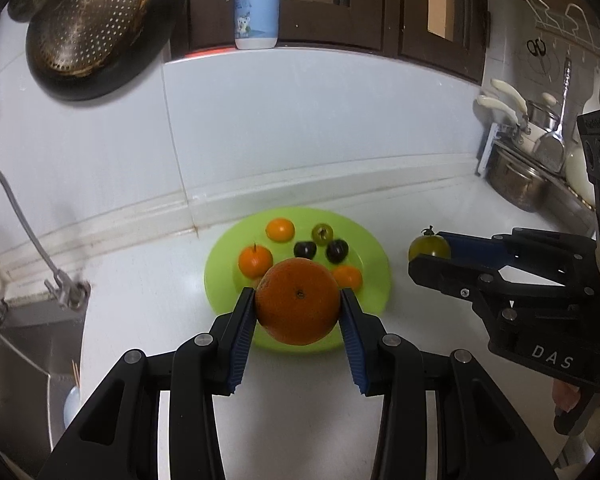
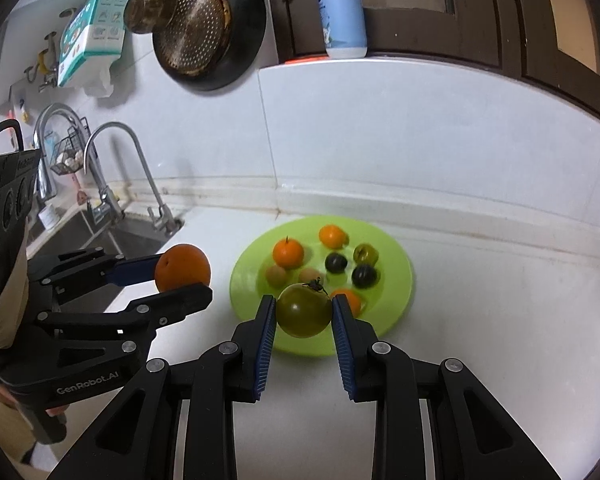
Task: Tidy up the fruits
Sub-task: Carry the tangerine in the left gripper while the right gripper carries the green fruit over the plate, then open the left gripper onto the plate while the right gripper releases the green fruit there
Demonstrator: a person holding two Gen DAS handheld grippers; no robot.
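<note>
Left gripper [image 1: 298, 307] fingers clamping one orange [image 1: 297, 301], right gripper [image 2: 304, 312] clamping one green tomato [image 2: 303, 310], green plate [image 2: 396, 280].

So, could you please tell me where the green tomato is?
The green tomato is gripped in the right tongs, just right of the green plate in the left wrist view.

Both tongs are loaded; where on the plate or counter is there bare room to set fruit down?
The green plate is free along its right rim and its near edge; its middle is crowded with small fruit. Bare counter runs right of the plate, and more lies between the plate and the sink.
</note>
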